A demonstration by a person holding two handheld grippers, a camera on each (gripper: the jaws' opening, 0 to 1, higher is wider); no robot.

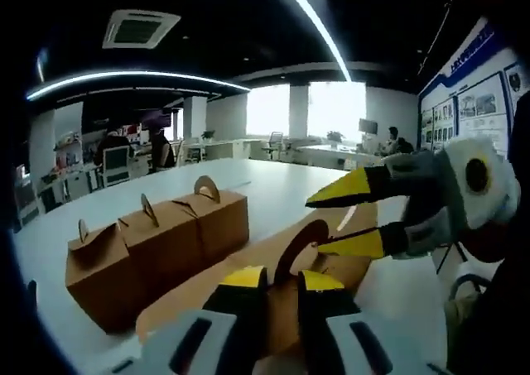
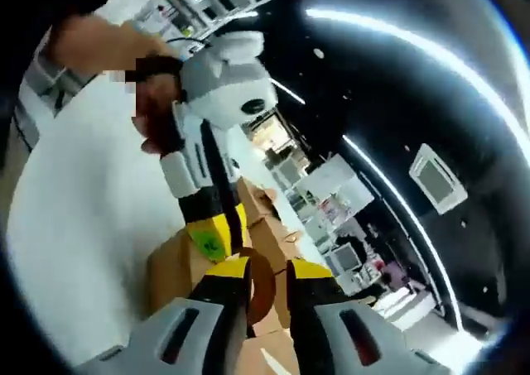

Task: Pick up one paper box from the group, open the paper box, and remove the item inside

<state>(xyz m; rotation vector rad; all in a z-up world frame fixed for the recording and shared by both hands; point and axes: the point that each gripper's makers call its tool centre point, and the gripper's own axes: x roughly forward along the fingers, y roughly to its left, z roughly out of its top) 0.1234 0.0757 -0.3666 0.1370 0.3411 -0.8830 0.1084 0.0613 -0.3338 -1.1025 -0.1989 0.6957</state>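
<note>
My left gripper (image 1: 281,280) is shut on a brown paper box (image 1: 195,296) and holds it just above the white table (image 1: 281,185). The box's arched handle flap (image 1: 291,247) stands up between the yellow tips. My right gripper (image 1: 313,224) comes in from the right, open, its lower tip beside that flap. In the right gripper view, my right gripper (image 2: 269,269) has the handle flap (image 2: 263,288) between its spread jaws. There the left gripper (image 2: 217,230), held by a hand, clamps the box (image 2: 170,271) from above.
Three more brown boxes with handles stand in a row on the table: (image 1: 99,276), (image 1: 161,242), (image 1: 219,218). Office desks, chairs and people sit far behind. A poster wall (image 1: 472,102) runs along the right.
</note>
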